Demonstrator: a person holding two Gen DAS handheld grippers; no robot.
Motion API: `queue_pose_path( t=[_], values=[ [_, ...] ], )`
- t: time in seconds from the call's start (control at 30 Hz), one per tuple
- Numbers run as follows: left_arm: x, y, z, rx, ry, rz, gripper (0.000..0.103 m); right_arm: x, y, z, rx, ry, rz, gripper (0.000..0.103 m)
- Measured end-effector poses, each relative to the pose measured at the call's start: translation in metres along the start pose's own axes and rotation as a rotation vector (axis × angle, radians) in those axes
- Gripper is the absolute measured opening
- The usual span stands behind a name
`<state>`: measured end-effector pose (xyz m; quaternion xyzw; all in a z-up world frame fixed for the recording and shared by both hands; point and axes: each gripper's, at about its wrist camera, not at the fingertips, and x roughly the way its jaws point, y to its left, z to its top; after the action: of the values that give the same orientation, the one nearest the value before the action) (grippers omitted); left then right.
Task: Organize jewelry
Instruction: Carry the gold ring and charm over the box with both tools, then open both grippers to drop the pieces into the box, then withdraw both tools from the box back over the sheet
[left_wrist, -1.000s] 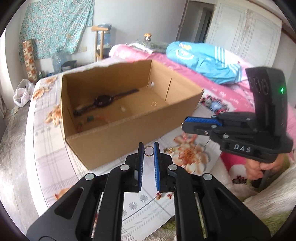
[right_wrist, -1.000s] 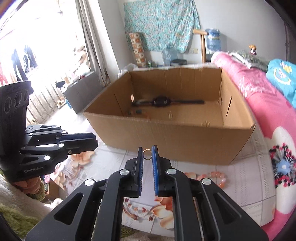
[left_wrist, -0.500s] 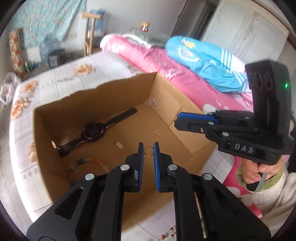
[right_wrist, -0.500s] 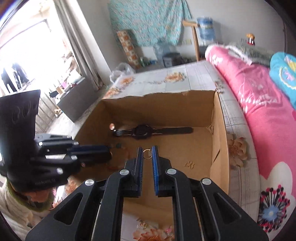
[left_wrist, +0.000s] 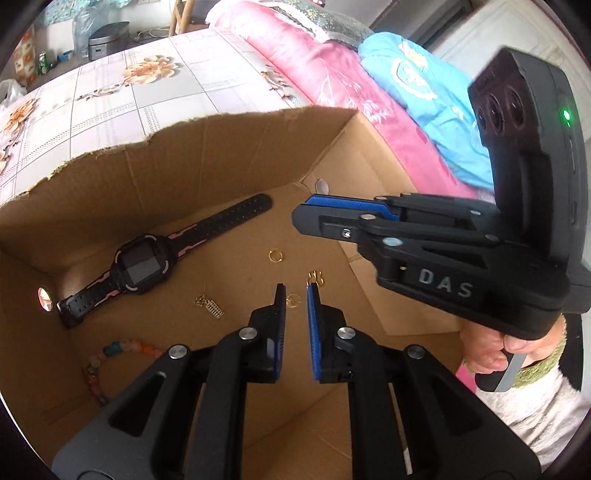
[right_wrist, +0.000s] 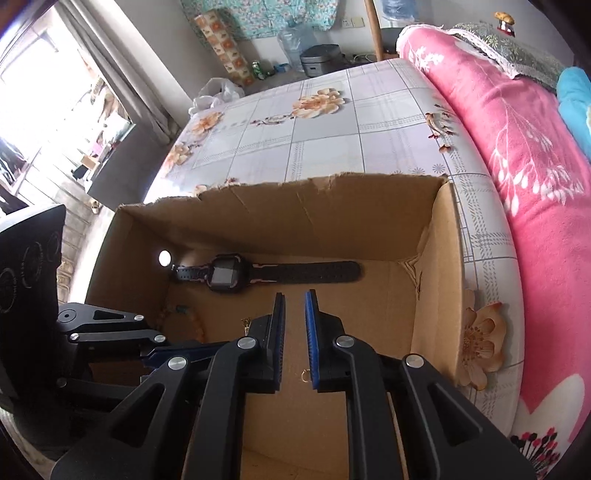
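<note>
Both grippers hang over the open cardboard box (left_wrist: 221, 122) (right_wrist: 295, 188). My left gripper (left_wrist: 294, 291) is shut on a small gold ring (left_wrist: 293, 301) at its fingertips. My right gripper (right_wrist: 294, 295) (left_wrist: 301, 214) has its jaws opening with nothing between them. A second gold ring (left_wrist: 275, 255) (right_wrist: 306, 376) lies loose on the box floor below it. Also on the floor are a black watch (left_wrist: 144, 264) (right_wrist: 225, 275), a bead bracelet (left_wrist: 122, 349), a gold charm (left_wrist: 208, 304) and a gold clover piece (left_wrist: 316, 277).
The box stands on a bed with a floral sheet (right_wrist: 332, 122). A pink blanket (right_wrist: 535, 147) and a blue pillow (left_wrist: 424, 99) lie to the right. A person's hand (left_wrist: 491, 350) holds the right gripper's handle. The box walls rise around both grippers.
Both grippers moved from in front of the box to over its inside and tipped downward. The ring left the right gripper's jaws and now lies on the box floor.
</note>
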<state>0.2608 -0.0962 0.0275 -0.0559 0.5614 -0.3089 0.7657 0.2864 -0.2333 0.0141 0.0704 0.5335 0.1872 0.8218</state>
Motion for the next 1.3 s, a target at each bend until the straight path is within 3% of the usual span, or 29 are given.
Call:
queue_pose_path(
  t=[0.17, 0.33, 0.53, 0.8, 0.9, 1.17, 1.3],
  values=[
    [-0.009, 0.002, -0.003, -0.012, -0.031, 0.001, 0.011, -0.017, -0.003, 0.000, 0.002, -0.061, 0.005, 0.016],
    [-0.029, -0.006, -0.010, 0.017, -0.077, 0.028, 0.012, -0.043, 0.000, -0.005, -0.004, -0.125, 0.011, 0.026],
    [-0.066, -0.021, -0.027, 0.073, -0.181, 0.064, 0.024, -0.080, 0.004, -0.021, 0.006, -0.204, 0.037, 0.042],
    [-0.126, -0.039, -0.071, 0.124, -0.367, 0.161, 0.058, -0.125, 0.019, -0.069, 0.022, -0.326, 0.081, 0.054],
    [-0.142, -0.043, -0.090, 0.132, -0.419, 0.205, 0.065, -0.138, 0.025, -0.090, 0.019, -0.372, 0.078, 0.059],
    [-0.171, -0.037, -0.140, 0.109, -0.496, 0.232, 0.079, -0.155, 0.045, -0.138, -0.021, -0.438, 0.029, 0.072],
    [-0.170, -0.028, -0.165, 0.097, -0.484, 0.244, 0.083, -0.158, 0.063, -0.158, -0.100, -0.462, -0.052, 0.084]
  ],
)
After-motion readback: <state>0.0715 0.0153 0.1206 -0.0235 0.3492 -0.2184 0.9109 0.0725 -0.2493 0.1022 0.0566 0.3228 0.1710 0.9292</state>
